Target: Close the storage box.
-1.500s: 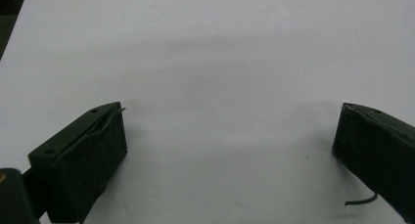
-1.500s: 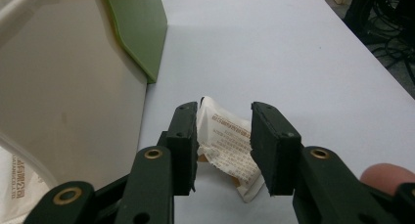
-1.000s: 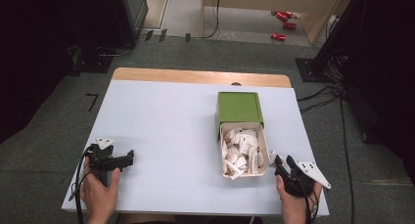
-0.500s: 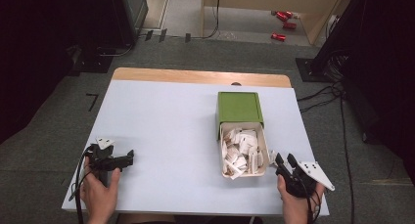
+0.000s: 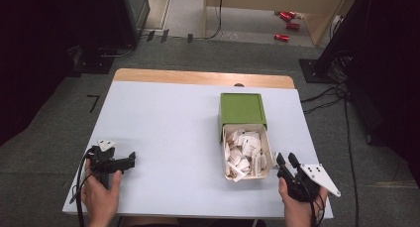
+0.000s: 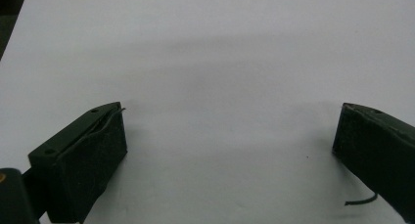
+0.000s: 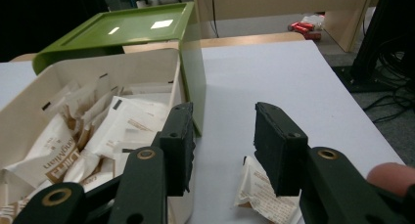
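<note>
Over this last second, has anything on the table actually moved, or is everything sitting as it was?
Very little. The right claw has edged a bit up and away from the table's near edge, beside the drawer of sachets; its jaws stand apart with nothing between them, above a loose sachet on the table. The left claw, the green box and the drawer stayed where they were.

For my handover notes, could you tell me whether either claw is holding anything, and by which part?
Nothing is held: the right claw is open above a packet on the table, and the left claw is open.
</note>
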Demonstrator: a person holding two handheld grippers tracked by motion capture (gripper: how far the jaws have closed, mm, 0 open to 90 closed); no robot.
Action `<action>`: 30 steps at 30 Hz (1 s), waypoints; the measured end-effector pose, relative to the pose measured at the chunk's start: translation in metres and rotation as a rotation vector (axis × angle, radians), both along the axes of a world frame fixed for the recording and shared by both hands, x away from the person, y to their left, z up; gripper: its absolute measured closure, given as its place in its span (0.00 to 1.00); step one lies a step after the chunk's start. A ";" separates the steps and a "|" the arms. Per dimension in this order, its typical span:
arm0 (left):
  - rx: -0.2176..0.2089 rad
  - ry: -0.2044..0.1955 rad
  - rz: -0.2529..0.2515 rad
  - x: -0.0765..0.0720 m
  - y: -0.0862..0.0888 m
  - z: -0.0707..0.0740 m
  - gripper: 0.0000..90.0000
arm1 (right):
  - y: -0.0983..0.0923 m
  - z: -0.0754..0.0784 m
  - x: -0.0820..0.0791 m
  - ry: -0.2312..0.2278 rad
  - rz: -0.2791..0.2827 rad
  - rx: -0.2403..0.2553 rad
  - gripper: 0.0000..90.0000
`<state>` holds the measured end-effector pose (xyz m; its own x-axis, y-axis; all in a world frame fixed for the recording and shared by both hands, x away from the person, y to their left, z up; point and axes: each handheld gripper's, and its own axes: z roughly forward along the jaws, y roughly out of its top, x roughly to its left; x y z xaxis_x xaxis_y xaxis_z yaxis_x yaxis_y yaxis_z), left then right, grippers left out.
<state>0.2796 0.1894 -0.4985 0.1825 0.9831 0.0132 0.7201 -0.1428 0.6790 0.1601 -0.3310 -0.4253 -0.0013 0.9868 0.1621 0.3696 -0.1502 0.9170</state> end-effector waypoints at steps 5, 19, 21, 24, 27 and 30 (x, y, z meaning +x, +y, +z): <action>0.000 0.000 0.000 0.000 0.000 0.000 0.00 | 0.003 0.003 -0.002 -0.011 0.007 0.005 0.67; 0.000 0.000 0.000 0.000 0.000 0.000 0.00 | 0.013 0.004 -0.002 -0.014 0.048 0.020 0.69; 0.000 0.000 0.000 0.000 0.000 0.000 0.00 | 0.017 0.001 0.000 -0.003 0.064 0.019 0.70; 0.000 0.001 0.000 0.000 0.000 0.000 0.00 | 0.019 -0.001 0.001 0.006 0.071 0.019 0.70; 0.000 0.000 0.000 0.000 0.000 0.000 0.00 | 0.022 -0.006 0.003 0.021 0.077 0.009 0.71; 0.000 0.000 0.000 0.000 0.000 0.000 0.00 | 0.024 -0.013 0.005 0.038 0.075 -0.001 0.72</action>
<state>0.2797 0.1894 -0.4985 0.1824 0.9831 0.0131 0.7203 -0.1427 0.6788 0.1650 -0.3071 -0.4381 -0.0686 0.9843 0.1623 0.4146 -0.1199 0.9021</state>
